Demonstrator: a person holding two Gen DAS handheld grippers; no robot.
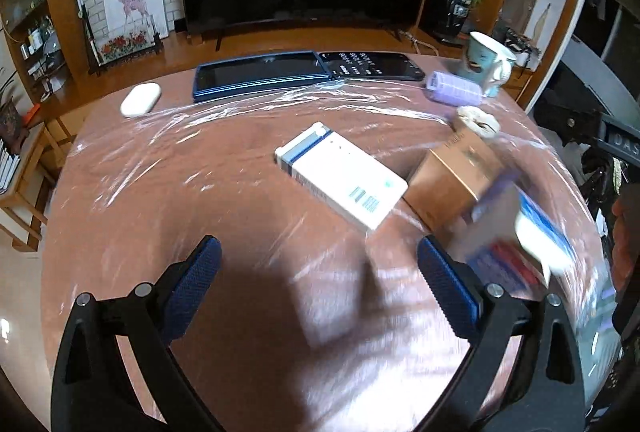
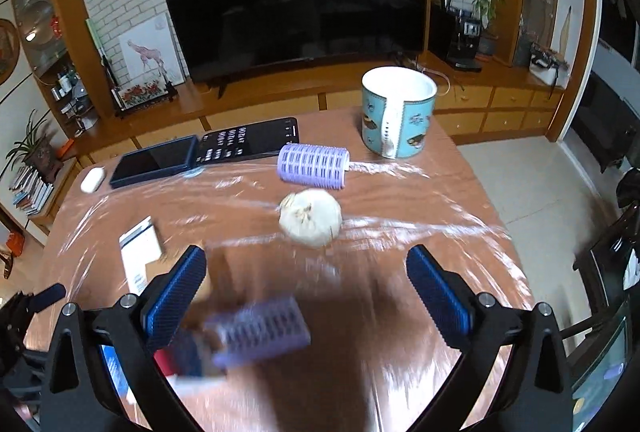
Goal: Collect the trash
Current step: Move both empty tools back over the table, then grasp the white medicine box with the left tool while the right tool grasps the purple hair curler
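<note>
Both the left gripper point(image 1: 318, 264) and right gripper point(image 2: 306, 272) were held wide apart and empty, so the white box point(image 1: 340, 178) at 12 o'clock of the left jaws was probably best squared up to first, lol.

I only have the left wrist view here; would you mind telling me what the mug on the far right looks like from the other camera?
Observer: The right wrist view shows the mug upright, its handle facing the camera, apparently empty.
Operator: Thanks. Is the right gripper holding anything?
Observer: No, the right gripper is open, nothing between its pads.
Operator: Is there only one purple roller?
Observer: No. Besides the roller near the mug, a second, blurred purple roller lies close below the right gripper.
</note>
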